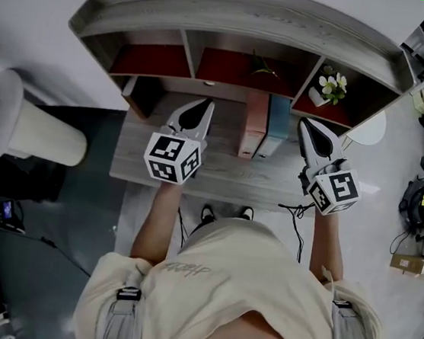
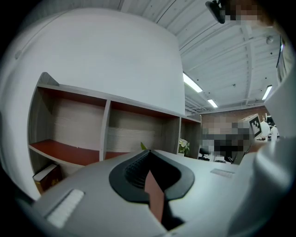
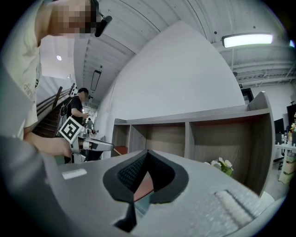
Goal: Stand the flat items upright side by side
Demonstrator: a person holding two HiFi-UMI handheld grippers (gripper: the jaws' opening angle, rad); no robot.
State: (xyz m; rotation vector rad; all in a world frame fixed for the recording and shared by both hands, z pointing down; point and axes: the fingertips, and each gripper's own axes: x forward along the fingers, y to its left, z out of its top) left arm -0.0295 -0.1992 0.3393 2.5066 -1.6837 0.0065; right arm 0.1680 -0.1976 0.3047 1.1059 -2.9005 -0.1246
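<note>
Head view: pale pink flat folder (image 1: 254, 124) and blue-grey flat folder (image 1: 275, 127) touching, mid-way along pale wood desk (image 1: 218, 179), between my left gripper (image 1: 207, 104) and right gripper (image 1: 306, 124); seem already on edge. Likely stiff, light, smooth, tippy; pinch top edge. Left gripper view: my jaws pressed together, nothing gripped; wooden cubby shelf (image 2: 106, 121) ahead. Right gripper view: jaws together too, nothing gripped; white flowers (image 3: 222, 165) in end cubby.

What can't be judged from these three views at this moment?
- Pink item, teal item: upright or flat unclear; head view looks steeply down, left gripper and right gripper block them in their own views.
- Brown book: partly under the shelf, head view.
</note>
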